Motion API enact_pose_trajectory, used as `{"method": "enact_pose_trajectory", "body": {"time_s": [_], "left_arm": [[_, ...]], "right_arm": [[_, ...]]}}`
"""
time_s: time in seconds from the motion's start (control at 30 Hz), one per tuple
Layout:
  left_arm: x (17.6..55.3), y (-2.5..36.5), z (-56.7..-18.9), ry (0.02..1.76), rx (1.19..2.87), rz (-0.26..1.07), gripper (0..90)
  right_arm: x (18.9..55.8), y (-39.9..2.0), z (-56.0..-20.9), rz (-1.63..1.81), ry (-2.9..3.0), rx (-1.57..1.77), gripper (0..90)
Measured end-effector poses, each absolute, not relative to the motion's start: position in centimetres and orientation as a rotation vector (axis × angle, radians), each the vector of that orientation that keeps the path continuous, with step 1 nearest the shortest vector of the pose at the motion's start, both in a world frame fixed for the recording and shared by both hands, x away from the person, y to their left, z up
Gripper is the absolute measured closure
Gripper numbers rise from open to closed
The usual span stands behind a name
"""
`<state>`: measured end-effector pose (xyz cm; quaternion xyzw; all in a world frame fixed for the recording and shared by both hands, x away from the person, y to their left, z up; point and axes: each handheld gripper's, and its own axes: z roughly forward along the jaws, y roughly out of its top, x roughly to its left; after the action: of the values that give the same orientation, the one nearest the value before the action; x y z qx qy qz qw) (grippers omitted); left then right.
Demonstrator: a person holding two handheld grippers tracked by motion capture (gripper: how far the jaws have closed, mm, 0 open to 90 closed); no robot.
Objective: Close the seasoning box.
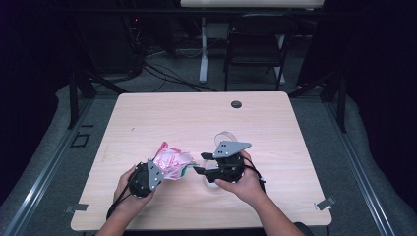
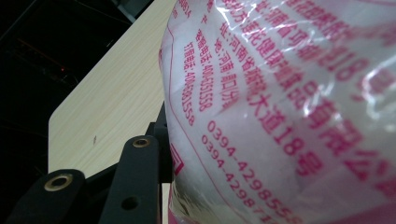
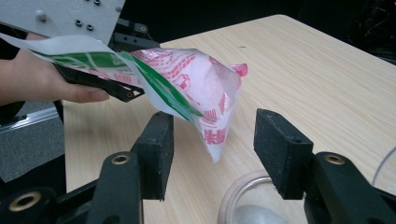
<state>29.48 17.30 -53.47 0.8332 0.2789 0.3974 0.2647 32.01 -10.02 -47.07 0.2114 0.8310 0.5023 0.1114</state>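
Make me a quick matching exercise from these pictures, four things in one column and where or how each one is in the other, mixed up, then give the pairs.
1. packet
2. right gripper
3. clear cup
4. chair

a. on the floor beyond the table
b. open
c. held off the table by the left gripper
d. on the table, under the right gripper

Pairs: 1-c, 2-b, 3-d, 4-a

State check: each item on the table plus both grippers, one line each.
plastic bag: sealed-looking, held off the table, red print, green edge
left gripper: shut on the bag's edge
right gripper: open, jaws either side of the bag's lower corner
clear cup: on the table under the right gripper, contents unclear
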Motion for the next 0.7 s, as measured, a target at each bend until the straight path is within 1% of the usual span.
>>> {"method": "enact_pose_trajectory", "body": {"time_s": [0.53, 0.6, 0.7], "left_arm": [[29.0, 16.1, -53.7, 0.684, 2.293, 1.062, 63.1], [29.0, 16.1, -53.8, 0.678, 2.297, 1.065, 63.1], [28.9, 16.0, -53.8, 0.67, 2.295, 1.067, 63.1]], "right_arm": [[30.9, -8.3, -47.4, 1.44, 2.492, 0.495, 49.7], [30.9, -8.1, -47.5, 1.431, 2.501, 0.481, 51.1], [30.7, -7.8, -47.6, 1.415, 2.524, 0.461, 56.4]]}}
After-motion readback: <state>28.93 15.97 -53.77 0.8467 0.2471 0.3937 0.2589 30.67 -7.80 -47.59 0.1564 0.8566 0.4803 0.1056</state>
